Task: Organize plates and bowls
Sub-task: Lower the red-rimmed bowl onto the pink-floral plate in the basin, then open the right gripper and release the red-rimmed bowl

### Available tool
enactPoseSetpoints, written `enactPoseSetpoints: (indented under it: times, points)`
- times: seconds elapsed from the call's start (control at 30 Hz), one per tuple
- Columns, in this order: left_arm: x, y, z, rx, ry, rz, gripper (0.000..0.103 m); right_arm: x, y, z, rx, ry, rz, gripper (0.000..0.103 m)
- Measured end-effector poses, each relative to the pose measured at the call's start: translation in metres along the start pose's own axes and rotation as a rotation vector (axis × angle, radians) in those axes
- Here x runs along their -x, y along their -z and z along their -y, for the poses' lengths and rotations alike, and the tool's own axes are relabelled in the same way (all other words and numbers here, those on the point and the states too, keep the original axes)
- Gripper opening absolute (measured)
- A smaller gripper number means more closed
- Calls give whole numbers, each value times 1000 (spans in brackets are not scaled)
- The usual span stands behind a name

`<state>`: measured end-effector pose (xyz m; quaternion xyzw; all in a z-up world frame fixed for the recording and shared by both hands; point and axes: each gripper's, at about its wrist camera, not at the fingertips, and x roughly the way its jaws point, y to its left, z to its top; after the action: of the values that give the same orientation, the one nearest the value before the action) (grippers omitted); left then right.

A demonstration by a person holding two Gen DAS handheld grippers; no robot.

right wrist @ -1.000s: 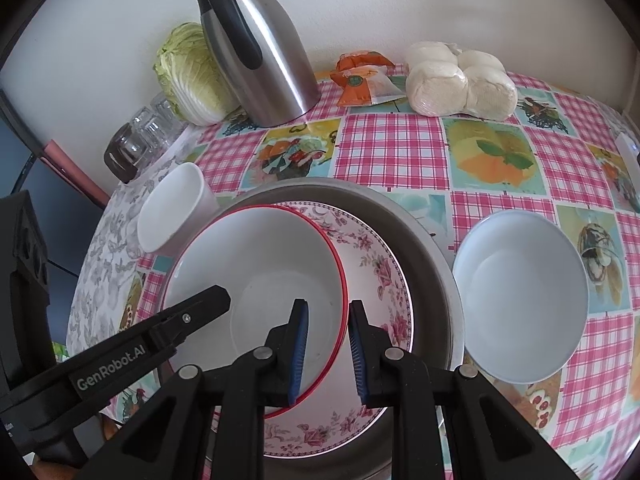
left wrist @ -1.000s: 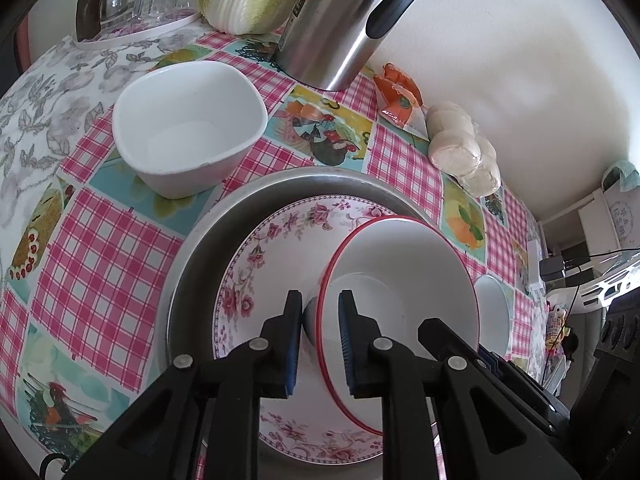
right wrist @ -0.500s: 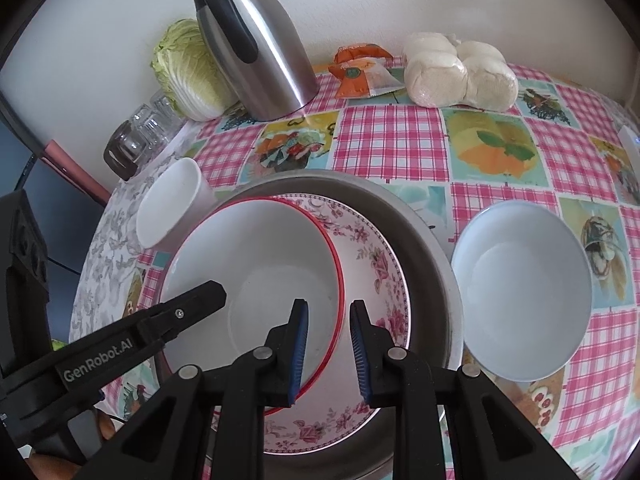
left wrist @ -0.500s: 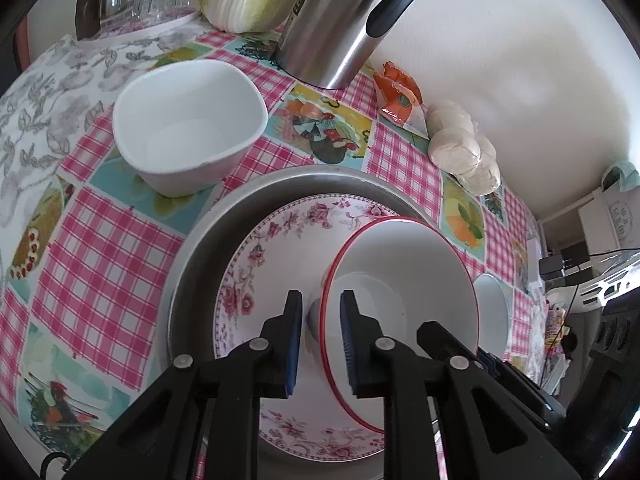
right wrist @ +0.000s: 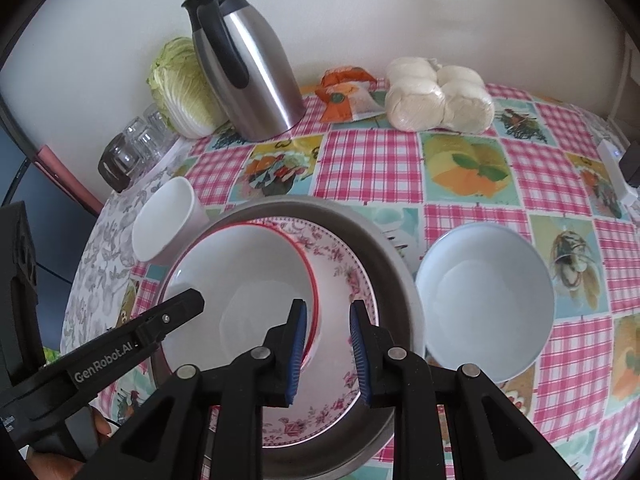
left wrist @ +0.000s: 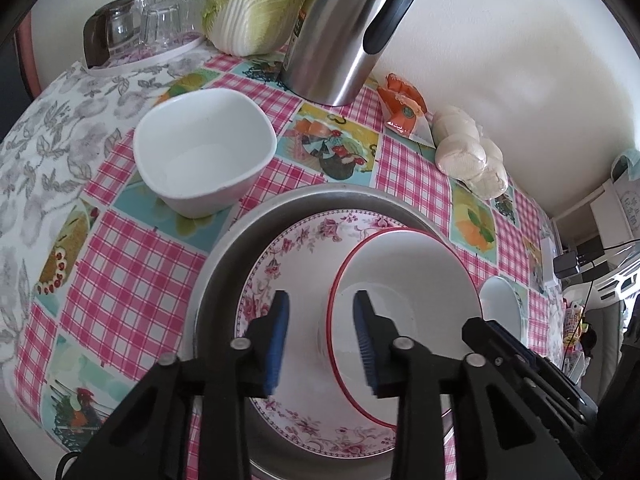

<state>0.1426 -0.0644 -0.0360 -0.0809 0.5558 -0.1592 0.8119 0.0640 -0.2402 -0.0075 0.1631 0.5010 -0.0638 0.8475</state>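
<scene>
- The left claw [left wrist: 320,340] is spread, its blue pads on either side of the near rim of the red-rimmed bowl [left wrist: 404,304] without pressing it.
- The right claw [right wrist: 328,350] is also spread, straddling the opposite rim of the same bowl [right wrist: 240,280]; whether the pads touch the rim cannot be told.
- The red-rimmed bowl sits inside the flowered plate [left wrist: 296,248], which lies in the metal pan [left wrist: 228,252] on the table [left wrist: 132,264].
- A square white bowl [left wrist: 204,152] stands on the table just beside the pan.
- A round pale bowl [right wrist: 486,296] stands on the other side, close to the pan's edge.
- Behind them stand a steel jug [right wrist: 248,68], a cabbage [right wrist: 180,84], upturned glasses [right wrist: 132,148], an orange packet [right wrist: 344,94] and a bag of buns [right wrist: 436,98].
</scene>
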Motion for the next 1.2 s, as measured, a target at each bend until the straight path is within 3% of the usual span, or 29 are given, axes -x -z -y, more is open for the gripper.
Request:
enactPoseSetpoints:
  times: [0.07,0.2,0.3,0.37,0.57,0.63,0.77,0.87,1.0,1.2]
  points:
    - [2,0,0,5,-7,8,44,2,0,1,0,7,6,35]
    - [8,-1,-2,12,-22,28,55,6,-1,0,3,19,18,60]
    - [11,-2,-3,17,-43,38,62,6,-1,1,8,32,20,72]
    - [13,-3,-5,15,-62,47,67,5,0,1,13,42,22,78]
    - [16,-4,-8,9,-106,62,71,4,0,4,18,62,24,87]
    - [16,-4,-9,7,-123,67,78,4,0,4,18,67,28,90]
    - [18,-4,-12,9,-152,82,81,5,-1,4,19,72,38,103]
    - [18,-4,-14,13,-169,89,83,6,0,3,20,67,45,103]
    - [20,-4,-16,3,-245,132,98,7,0,3,22,70,58,103]
    - [28,-6,-26,33,-267,173,99,11,1,3,19,75,80,103]
